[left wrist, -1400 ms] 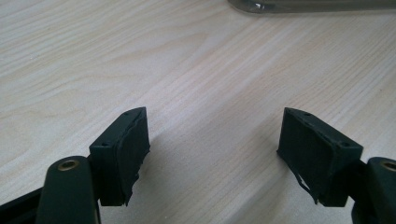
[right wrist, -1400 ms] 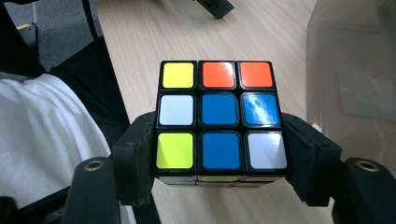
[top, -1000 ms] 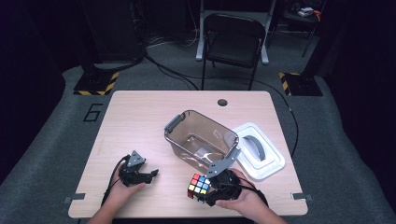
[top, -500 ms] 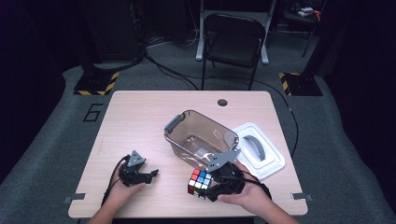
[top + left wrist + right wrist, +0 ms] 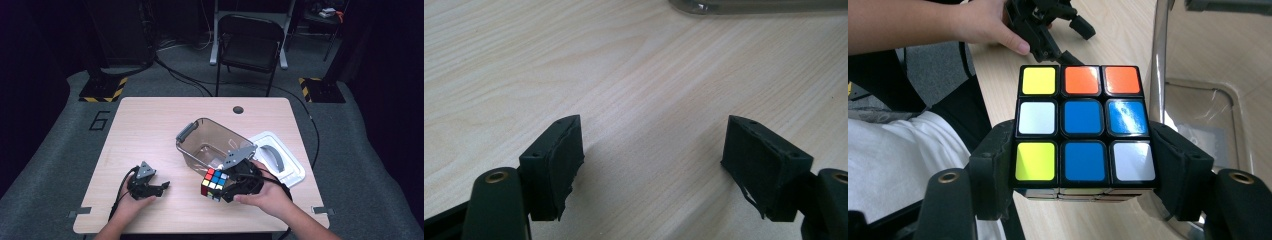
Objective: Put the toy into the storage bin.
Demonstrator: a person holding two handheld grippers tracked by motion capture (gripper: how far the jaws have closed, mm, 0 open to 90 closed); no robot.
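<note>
A Rubik's cube [image 5: 213,183] [image 5: 1083,127] hangs just above the table near the front edge, close to the near wall of a clear plastic bin [image 5: 210,145]. My right gripper [image 5: 216,186] [image 5: 1083,150] is shut on the cube, a pad pressed against each side. The face toward the camera shows mostly blue, with yellow, orange and white tiles. My left gripper [image 5: 162,186] [image 5: 654,140] rests low over the bare wood at the front left. It stands open with nothing between its fingers.
The bin is empty and has a grey handle [image 5: 184,132] at its far left end; its rim [image 5: 1159,75] rises right beside the cube. A white lid [image 5: 277,160] lies on the table to the right of the bin. A chair [image 5: 247,47] stands beyond the table.
The right gripper has risen with the cube, lifting it off the table and a little closer to the bin. The left gripper has stayed where it was.
</note>
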